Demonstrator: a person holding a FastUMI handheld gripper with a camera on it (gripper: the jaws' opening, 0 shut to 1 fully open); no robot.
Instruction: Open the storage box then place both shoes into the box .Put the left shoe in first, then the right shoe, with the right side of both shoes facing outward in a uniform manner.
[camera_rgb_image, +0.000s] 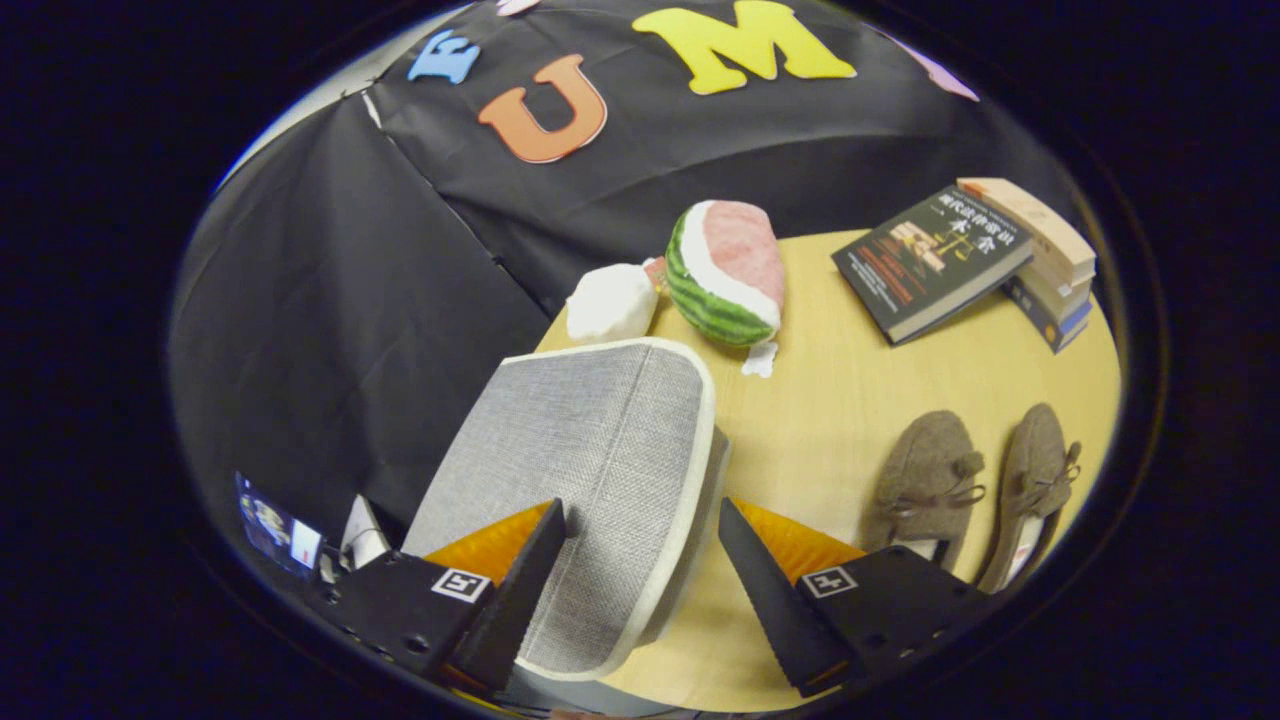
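Storage box (590, 470) lid still down between my gripper's (640, 560) spread, empty fingers; opening step, next I catch the lid's rim.

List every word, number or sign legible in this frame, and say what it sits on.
Dark book, cover: printed title characters, too small and blurred to quote.
Stacked books beneath it: nothing readable.
Gripper, open with the grey storage box between its fingers: a square coded marker on each finger, no words.
Shoes and watermelon toy: no text.
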